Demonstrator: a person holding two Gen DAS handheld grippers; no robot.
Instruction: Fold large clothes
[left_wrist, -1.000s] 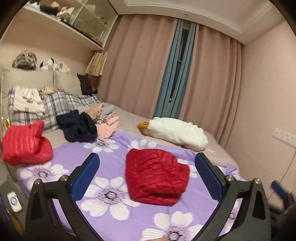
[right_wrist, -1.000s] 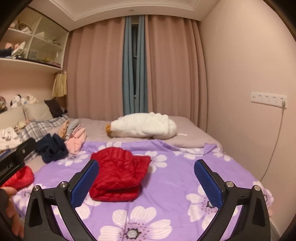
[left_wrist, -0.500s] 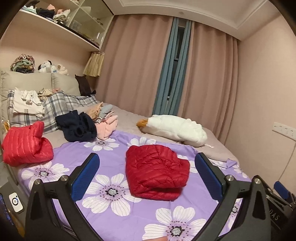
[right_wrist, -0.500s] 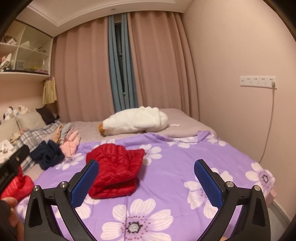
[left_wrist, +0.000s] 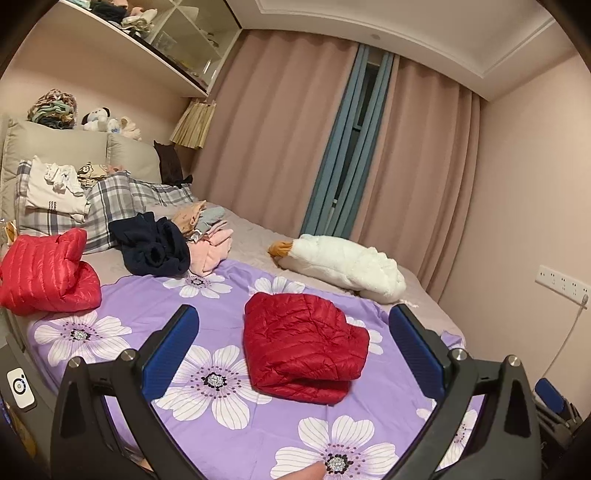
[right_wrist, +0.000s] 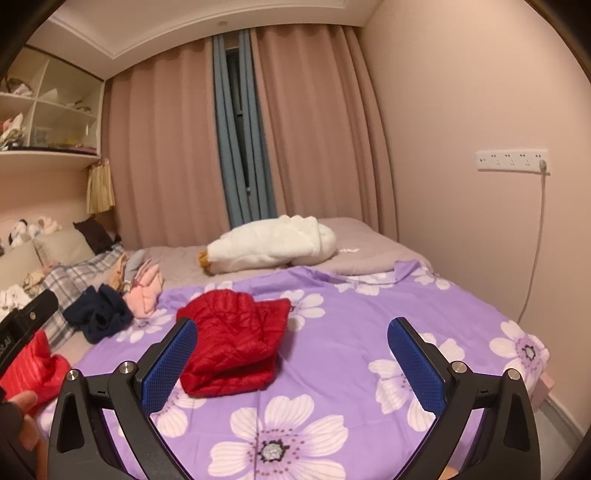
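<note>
Both grippers hang above the near part of the bed, raised clear of the cloth. Left gripper (left_wrist: 293, 343): jaws spread wide, nothing between the blue pads (left_wrist: 168, 352). Right gripper (right_wrist: 291, 358): jaws likewise spread wide and empty.

Folded red down jacket (left_wrist: 303, 347) lies on the purple flowered sheet (left_wrist: 207, 435), ahead of both grippers and not touched by either. In the left wrist view it sits framed between the two fingers, nearer the right-hand one. In the right wrist view the same jacket (right_wrist: 232, 343) lies toward the left finger, whose tip overlaps its near left edge in the picture; contact is not evident.

Condition of the jacket: quilted, dull red, folded into a compact, roughly square bundle of at least two layers. The lower layer shows along the near edge. Its top surface is puffed and creased, the corners rounded rather than crisp.

Other items: a second red quilted garment (left_wrist: 44, 273) lies bunched at the left edge of the bed, well apart from the folded one. A dark navy garment (left_wrist: 151, 247) and a pink garment (left_wrist: 210, 251) lie heaped beyond the sheet. A white plush goose (left_wrist: 340, 262) rests across the far side of the bed.
</note>
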